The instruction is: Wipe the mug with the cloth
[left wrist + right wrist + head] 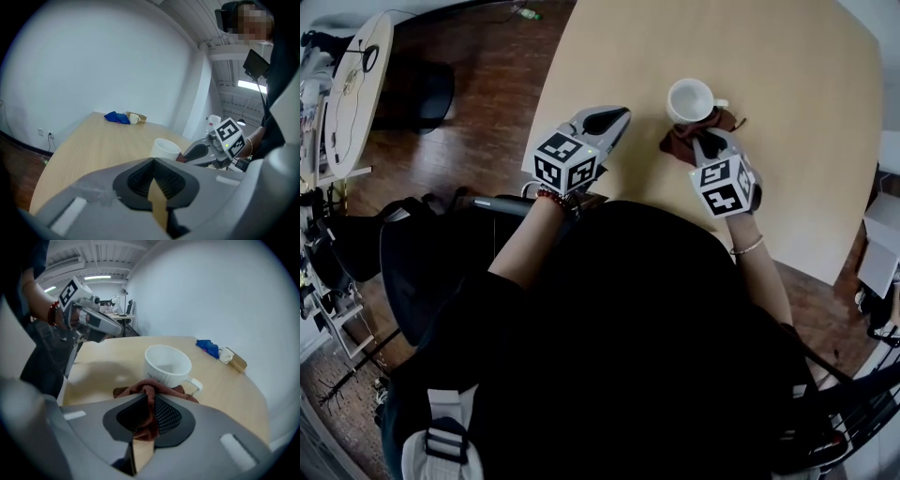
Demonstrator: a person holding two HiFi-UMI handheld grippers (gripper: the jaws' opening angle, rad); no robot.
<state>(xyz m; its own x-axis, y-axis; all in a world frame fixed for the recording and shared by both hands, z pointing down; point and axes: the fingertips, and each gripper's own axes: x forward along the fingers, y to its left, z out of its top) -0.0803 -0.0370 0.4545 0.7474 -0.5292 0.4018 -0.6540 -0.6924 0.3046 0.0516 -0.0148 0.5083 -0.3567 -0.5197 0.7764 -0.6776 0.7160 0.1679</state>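
A white mug [690, 99] stands upright on the light wooden table [787, 112], its handle toward the right. A dark red-brown cloth [682, 141] lies bunched against its near side. My right gripper [705, 142] is shut on the cloth [146, 401], whose folds rise between the jaws just in front of the mug [167, 365]. My left gripper [614, 120] hovers at the table's near left edge, jaws together with nothing between them. From the left gripper view the mug [164, 149] stands ahead to the right, with the right gripper [199, 152] beside it.
At the table's far end lie a blue cloth [207, 347], a small white cup [226, 355] and a brown box [237, 362]. Dark wooden floor [487, 84] lies left of the table, with a round white table [352, 89] and a black chair [422, 94] beyond.
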